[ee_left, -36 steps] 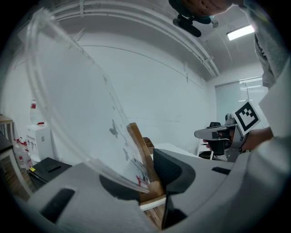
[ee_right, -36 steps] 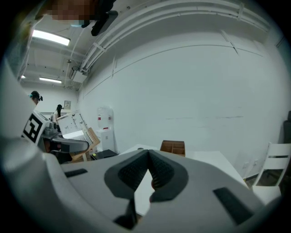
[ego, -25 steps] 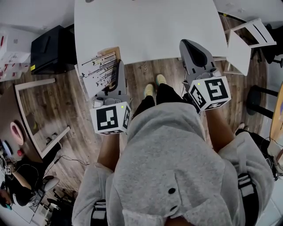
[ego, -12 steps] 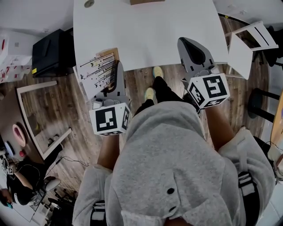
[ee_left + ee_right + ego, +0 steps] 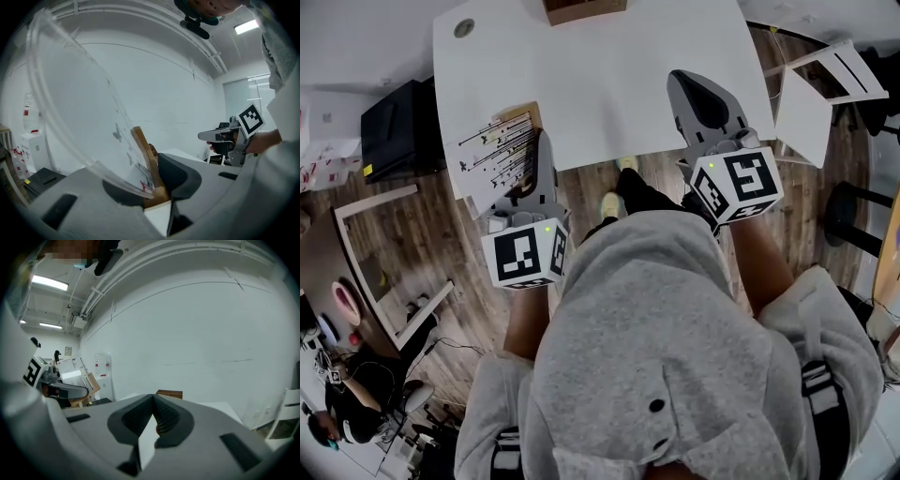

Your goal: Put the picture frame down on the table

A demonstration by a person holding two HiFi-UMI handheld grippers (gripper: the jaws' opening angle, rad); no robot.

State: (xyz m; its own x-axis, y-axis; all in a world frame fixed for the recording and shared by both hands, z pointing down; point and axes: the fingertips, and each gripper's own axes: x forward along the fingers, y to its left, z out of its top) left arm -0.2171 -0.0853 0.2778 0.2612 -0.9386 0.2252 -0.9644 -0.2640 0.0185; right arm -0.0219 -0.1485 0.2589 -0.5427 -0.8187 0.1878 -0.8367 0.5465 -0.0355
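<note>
My left gripper [image 5: 542, 161] pinches the picture frame [image 5: 500, 156] at the table's [image 5: 609, 75] left edge. My right gripper [image 5: 703, 101] is closed, empty. I can't see inside the brown box [image 5: 584, 8]. Only the head view shows the whole frame.

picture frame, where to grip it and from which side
Grip the thin wooden edge of the picture frame, coming edge-on from the person's side, jaws across its thickness. The frame is a flat panel, so only its edge fits between the jaws; the left gripper is shut on it that way.
</note>
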